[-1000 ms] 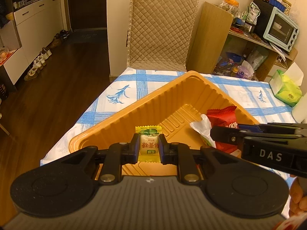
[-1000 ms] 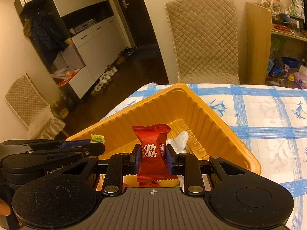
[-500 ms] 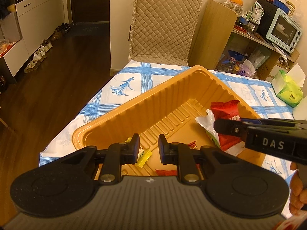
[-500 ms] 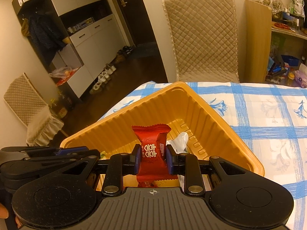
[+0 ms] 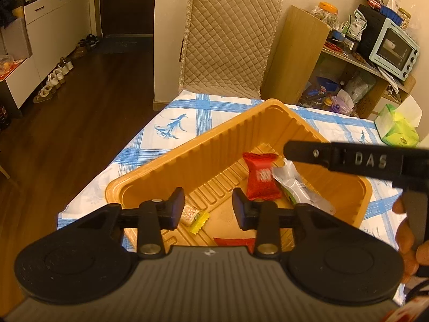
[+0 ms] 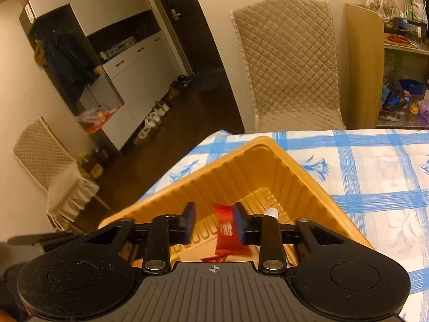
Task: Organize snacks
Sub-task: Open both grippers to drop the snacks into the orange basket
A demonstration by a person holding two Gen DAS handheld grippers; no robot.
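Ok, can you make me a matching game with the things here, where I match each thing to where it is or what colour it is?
Things:
1 tray
2 small candy
3 toaster oven
4 tissue box

Clues:
A pale blue, up on the shelf
B lying flat inside the tray
C orange, on the blue-checked tablecloth
D green, at the table's far right

Pairs: 1-C, 2-B, 3-A, 4-D
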